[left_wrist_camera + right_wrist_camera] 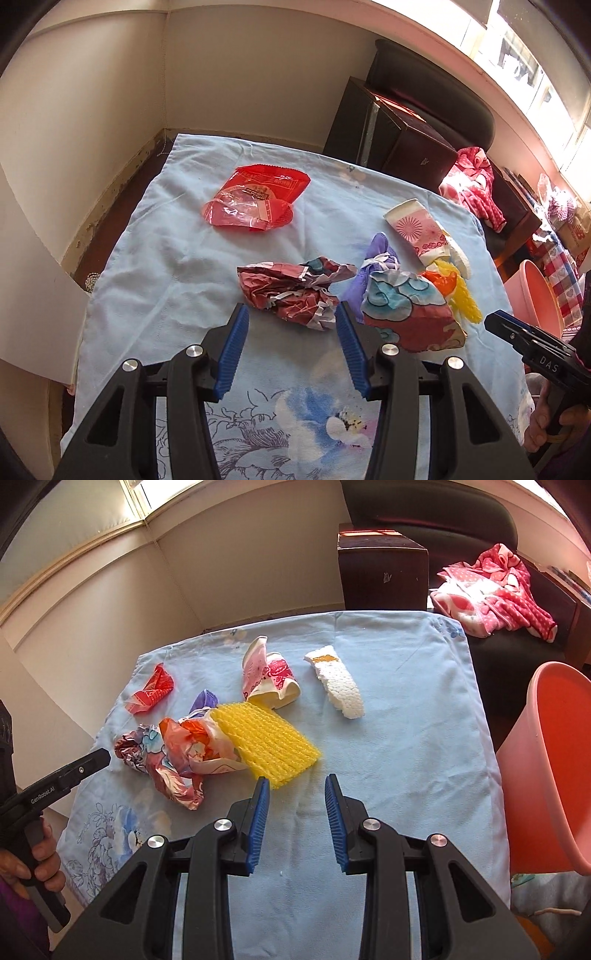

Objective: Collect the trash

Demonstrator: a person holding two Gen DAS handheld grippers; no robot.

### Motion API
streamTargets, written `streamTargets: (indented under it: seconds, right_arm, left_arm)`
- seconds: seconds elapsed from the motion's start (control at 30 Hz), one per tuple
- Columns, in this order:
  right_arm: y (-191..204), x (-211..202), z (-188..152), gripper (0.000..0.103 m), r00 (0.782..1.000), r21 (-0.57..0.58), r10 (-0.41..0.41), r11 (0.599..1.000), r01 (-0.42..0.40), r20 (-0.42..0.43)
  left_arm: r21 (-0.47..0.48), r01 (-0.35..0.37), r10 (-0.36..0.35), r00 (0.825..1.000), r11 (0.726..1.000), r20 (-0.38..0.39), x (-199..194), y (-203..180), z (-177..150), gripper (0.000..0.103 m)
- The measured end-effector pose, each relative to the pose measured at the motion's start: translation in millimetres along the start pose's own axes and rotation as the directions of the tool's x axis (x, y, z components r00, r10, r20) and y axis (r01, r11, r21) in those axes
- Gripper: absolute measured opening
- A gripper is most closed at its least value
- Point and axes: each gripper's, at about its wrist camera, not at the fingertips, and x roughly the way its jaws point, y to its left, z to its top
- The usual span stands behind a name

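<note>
Trash scattered mid-table: crumpled red wrapper (291,295) just ahead of left gripper (291,314), jaws spread, empty. Right gripper (297,788) released beside yellow mesh (267,744). Pickup pending; next, descend, straddle, clench. Pink bin (554,768) off right edge.

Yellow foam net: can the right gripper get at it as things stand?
Probably yes. The right gripper is open and empty, the yellow foam net lies just ahead of its left finger on the blue cloth, top uncovered; only its far edge tucks under the crumpled wrapper.
</note>
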Motion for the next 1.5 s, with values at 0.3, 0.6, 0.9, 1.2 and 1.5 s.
streamTargets:
  seconds: [0.3,0.6,0.9,1.2,1.5]
  right_arm:
    - [6,10,7,0.032,1.000,-0.027,0.009,1.000,-0.009,-0.005]
    - [24,23,8,0.032,0.999,-0.078,0.013,0.997,-0.015,-0.034]
    - [31,35,13,0.032,0.999,-0.092,-0.004,0.996,-0.001,-0.048]
    - [29,42,5,0.032,0.997,-0.085,-0.022,0.996,0.015,-0.079]
    - [28,38,6,0.032,0.997,-0.107,-0.045,0.994,0.037,-0.070]
  left_arm:
    - [-0.039,-0.040,0.038,0.999,0.998,-0.030,26,10,6,0.048]
    - [-0.059,-0.043,0.041,0.999,0.997,-0.033,32,14,9,0.051]
    - [-0.070,-0.041,0.038,0.999,0.997,-0.038,29,21,6,0.051]
    - [-0.075,-0.030,0.027,0.999,0.997,-0.036,22,27,0,0.051]
    - [-0.076,-0.020,0.017,0.999,0.997,-0.033,22,23,0,0.051]
